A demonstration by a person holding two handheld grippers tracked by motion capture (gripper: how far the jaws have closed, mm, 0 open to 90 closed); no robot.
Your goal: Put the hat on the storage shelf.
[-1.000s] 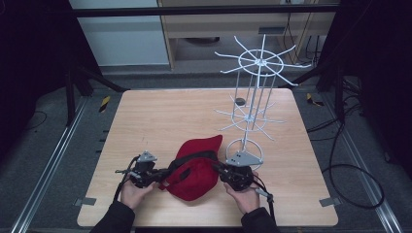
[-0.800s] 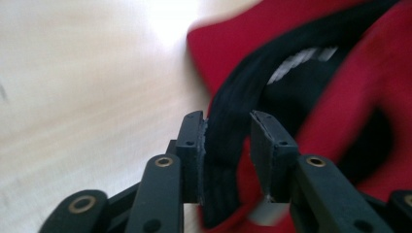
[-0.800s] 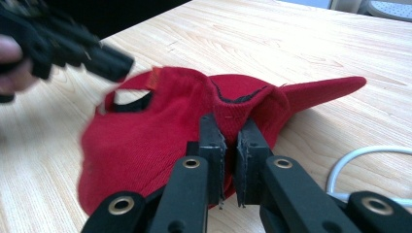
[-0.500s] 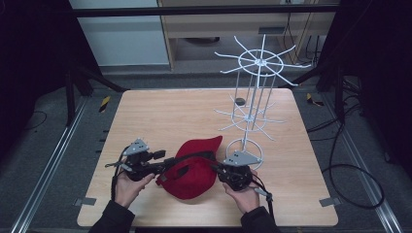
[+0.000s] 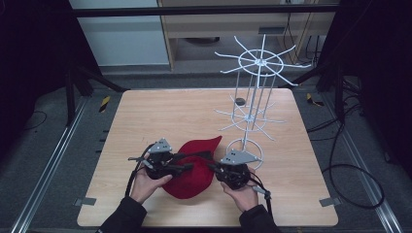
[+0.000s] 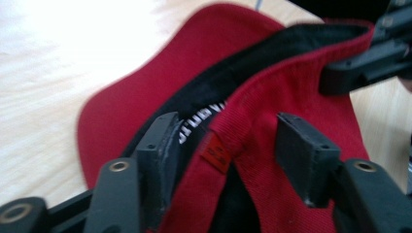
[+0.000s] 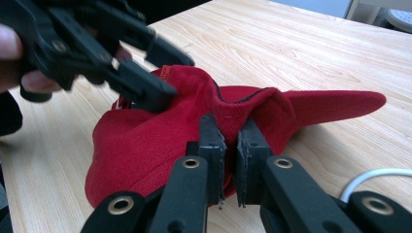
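Wooden worktop [image 5: 160, 116], centre of frame: one red cap [image 5: 194, 167] lies at lower centre, one wire rack [image 5: 252, 97] stands at upper right. Two tools: left tool [image 6: 228, 145] spread astride the cap's rim; right tool [image 7: 231, 141] pressed together, pinching the rim.

This looks like a lab or test room, not a home. A plain wooden table [image 5: 160, 116] stands on a grey floor [image 5: 43, 145], with metal rails [image 5: 48, 170] along its sides. Dark stands [image 5: 73, 87] and black curtains [image 5: 29, 58] close it in on both sides. Black cables [image 5: 350, 170] lie on the floor. A white wire rack [image 5: 252, 97] like one from a shop stands on the table. Behind it is a wooden shelf unit [image 5: 218, 29].
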